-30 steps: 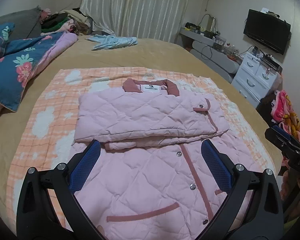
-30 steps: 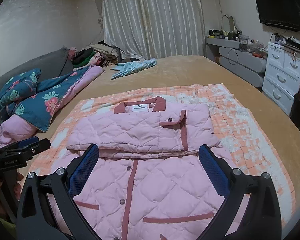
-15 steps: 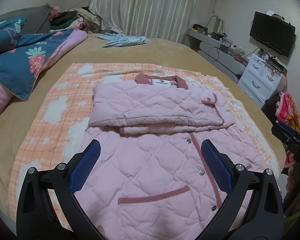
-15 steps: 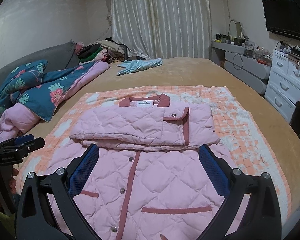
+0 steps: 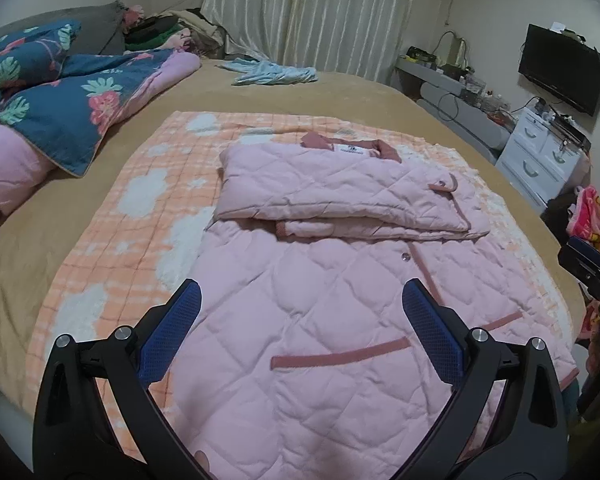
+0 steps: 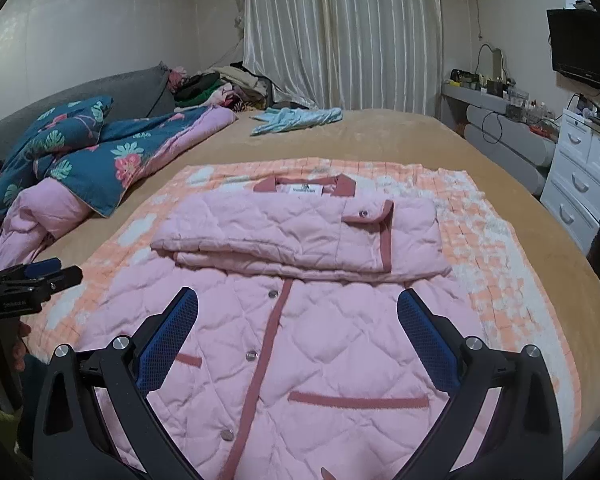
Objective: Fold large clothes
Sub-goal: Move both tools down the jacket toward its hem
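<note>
A pink quilted jacket (image 5: 340,312) with dusty-rose trim lies face up on an orange checked blanket (image 5: 140,216) on the bed; it also shows in the right wrist view (image 6: 320,320). Its sleeves are folded across the chest in a stacked band (image 5: 340,200) below the collar (image 6: 304,188). My left gripper (image 5: 300,328) is open and empty, hovering above the jacket's lower left part. My right gripper (image 6: 298,332) is open and empty above the lower front, near the button placket. Each gripper shows at the edge of the other's view.
A blue floral quilt (image 5: 60,104) and pink bedding lie at the left. A light blue garment (image 6: 296,118) lies at the bed's far end. White drawers (image 6: 580,184) and a TV (image 5: 560,68) stand at the right. Clothes are piled by the curtain.
Both grippers have pulled back toward the bed's near edge and risen; the jacket looks smaller and farther. Both stayed open. The jacket has not moved.
</note>
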